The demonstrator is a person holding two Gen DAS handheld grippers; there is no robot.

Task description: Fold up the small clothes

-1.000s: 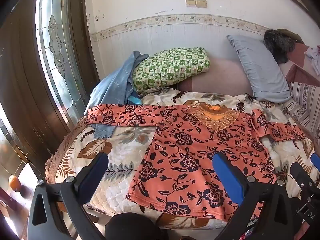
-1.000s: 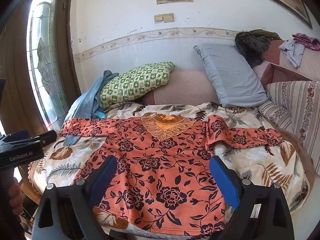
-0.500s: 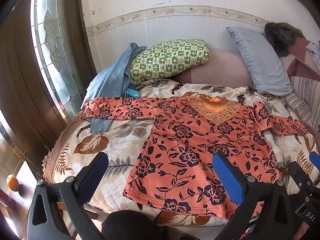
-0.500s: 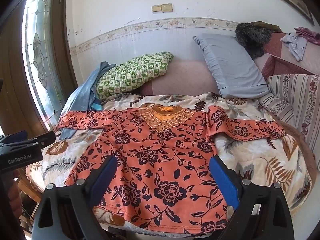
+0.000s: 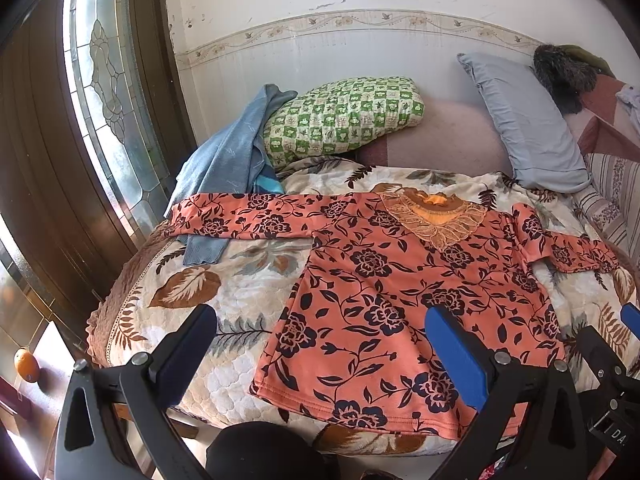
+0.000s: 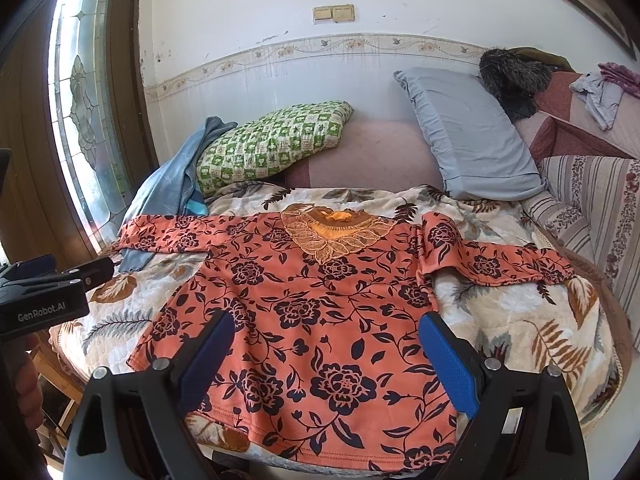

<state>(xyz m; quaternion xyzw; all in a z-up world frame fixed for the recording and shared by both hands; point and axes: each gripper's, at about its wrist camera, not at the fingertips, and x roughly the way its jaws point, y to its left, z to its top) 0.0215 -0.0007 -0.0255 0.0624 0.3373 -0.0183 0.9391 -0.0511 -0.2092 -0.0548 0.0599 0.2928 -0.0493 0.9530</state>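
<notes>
An orange floral long-sleeved top (image 5: 384, 296) (image 6: 320, 304) lies flat, face up, on a leaf-patterned quilt (image 5: 240, 280) (image 6: 512, 312), neckline away from me. Its left sleeve (image 5: 248, 220) stretches straight out to the left. Its right sleeve (image 6: 496, 264) bends near the shoulder and runs to the right. My left gripper (image 5: 320, 344) is open and empty, above the hem's left corner. My right gripper (image 6: 326, 348) is open and empty, above the lower middle of the top. The left gripper's body (image 6: 44, 304) shows at the left in the right wrist view.
A green checked pillow (image 5: 340, 116), a blue garment (image 5: 224, 164) and a grey pillow (image 5: 524, 120) lie at the back against the wall. A striped cushion (image 6: 592, 208) stands at the right. A door with leaded glass (image 5: 108, 92) is at the left.
Both grippers have tilted slightly down and moved closer to the bed, so the top sits a little higher and larger in view. The top has not moved. Both stay open.
</notes>
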